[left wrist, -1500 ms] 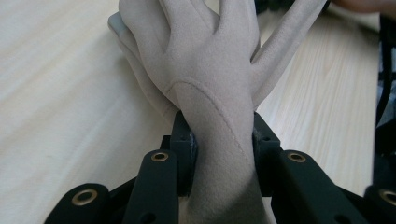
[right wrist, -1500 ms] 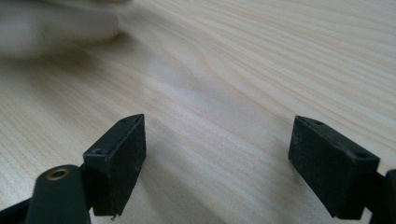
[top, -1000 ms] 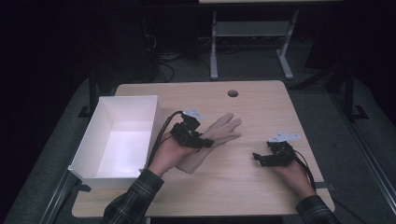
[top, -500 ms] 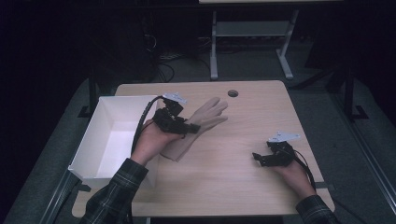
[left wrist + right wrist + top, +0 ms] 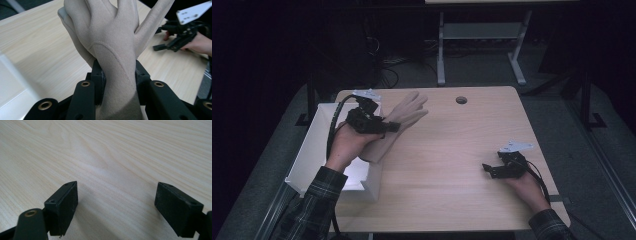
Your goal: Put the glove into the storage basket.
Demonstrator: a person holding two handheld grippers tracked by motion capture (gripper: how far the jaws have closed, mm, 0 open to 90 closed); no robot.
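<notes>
The left hand-held gripper [image 5: 393,126] has its jaws clamped on a beige glove [image 5: 404,114], gripping it across the palm just below the thumb; in the left gripper view the two black jaws press into the fabric [image 5: 117,62] from either side. The glove sits over the left part of the wooden table [image 5: 452,165], beside the right wall of the white bin [image 5: 307,155]. Its long axis runs diagonally in the high view: the cuff end lies low toward the person and next to the bin's near right corner, and the fingers point away and to the right, toward the table's far edge. Whether the cuff touches the tabletop I cannot tell.

The right hand-held gripper [image 5: 490,169] rests near the table's right near corner, well apart from the glove, its jaws spread wide with nothing between them; the right gripper view [image 5: 117,205] shows bare wood grain in the gap. It also appears beyond the glove in the left gripper view [image 5: 160,47].

Between the two grippers the tabletop is bare, as is the far right part around the round cable hole [image 5: 461,100]. The bin lines the table's left edge.
</notes>
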